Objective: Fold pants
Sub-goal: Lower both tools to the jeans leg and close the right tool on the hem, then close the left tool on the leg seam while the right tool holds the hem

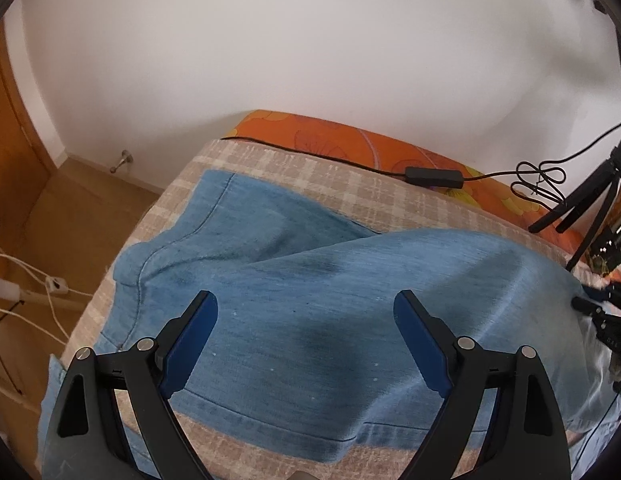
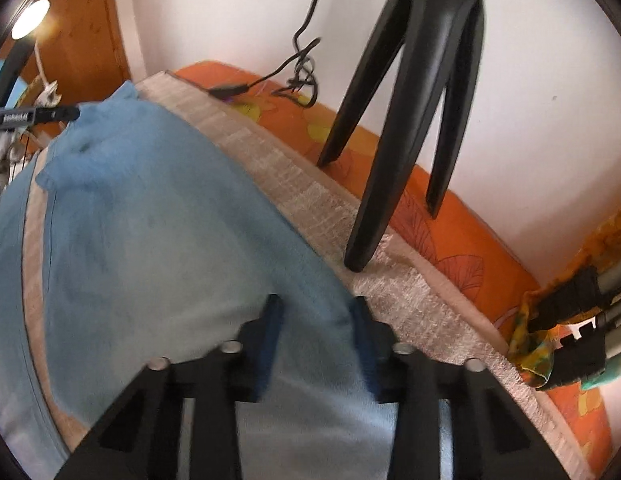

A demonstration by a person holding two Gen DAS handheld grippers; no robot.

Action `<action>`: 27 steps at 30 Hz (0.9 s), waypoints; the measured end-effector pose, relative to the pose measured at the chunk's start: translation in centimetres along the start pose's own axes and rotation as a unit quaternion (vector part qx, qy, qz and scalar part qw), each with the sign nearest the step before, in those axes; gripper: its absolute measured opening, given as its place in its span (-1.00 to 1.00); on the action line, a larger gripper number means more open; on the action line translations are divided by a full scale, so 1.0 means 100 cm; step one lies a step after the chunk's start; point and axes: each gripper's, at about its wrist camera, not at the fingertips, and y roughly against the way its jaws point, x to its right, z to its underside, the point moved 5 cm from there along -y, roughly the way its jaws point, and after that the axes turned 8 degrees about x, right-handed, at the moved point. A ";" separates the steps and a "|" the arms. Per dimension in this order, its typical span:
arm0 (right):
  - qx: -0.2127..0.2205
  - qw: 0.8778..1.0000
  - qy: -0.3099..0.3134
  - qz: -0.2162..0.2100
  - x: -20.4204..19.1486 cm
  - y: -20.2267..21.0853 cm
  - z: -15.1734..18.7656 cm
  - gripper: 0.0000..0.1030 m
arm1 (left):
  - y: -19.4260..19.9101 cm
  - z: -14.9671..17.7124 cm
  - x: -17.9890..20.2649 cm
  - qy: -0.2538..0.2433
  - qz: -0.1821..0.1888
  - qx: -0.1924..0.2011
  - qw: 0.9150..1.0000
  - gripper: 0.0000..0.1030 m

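Light blue denim pants (image 1: 310,280) lie spread on a beige checked blanket (image 1: 294,168) on a bed. My left gripper (image 1: 306,308) hovers over the middle of the cloth, jaws wide open with nothing between them. At that view's right edge, my right gripper (image 1: 602,312) shows at the pants' far end. In the right wrist view, my right gripper (image 2: 316,320) is shut on a raised bunch of the pants (image 2: 150,220) near the cloth's right edge. The blue pads (image 2: 270,336) press the fabric from both sides. The left gripper's fingertip (image 2: 34,114) appears at the far left.
A black tripod (image 2: 410,120) stands on the blanket (image 2: 294,184) edge and orange sheet (image 2: 470,240) by the white wall. A black cable with an adapter (image 1: 434,176) runs along the bed's far side. White cords (image 1: 34,284) lie on the floor left of the bed.
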 end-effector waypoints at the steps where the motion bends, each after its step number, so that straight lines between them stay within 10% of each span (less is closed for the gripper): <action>1: 0.001 1.000 -0.006 -0.006 -0.001 0.004 0.000 -0.96 | 0.000 -0.001 -0.002 0.004 0.001 0.000 1.000 0.74; 18: 0.017 0.995 0.023 -0.093 -0.097 0.112 0.053 -0.99 | 0.015 -0.004 0.043 0.016 0.053 -0.020 0.998 0.76; 27: -0.002 0.992 0.043 -0.120 -0.116 0.113 0.074 -0.97 | -0.026 0.040 0.063 0.004 0.002 -0.080 0.997 0.67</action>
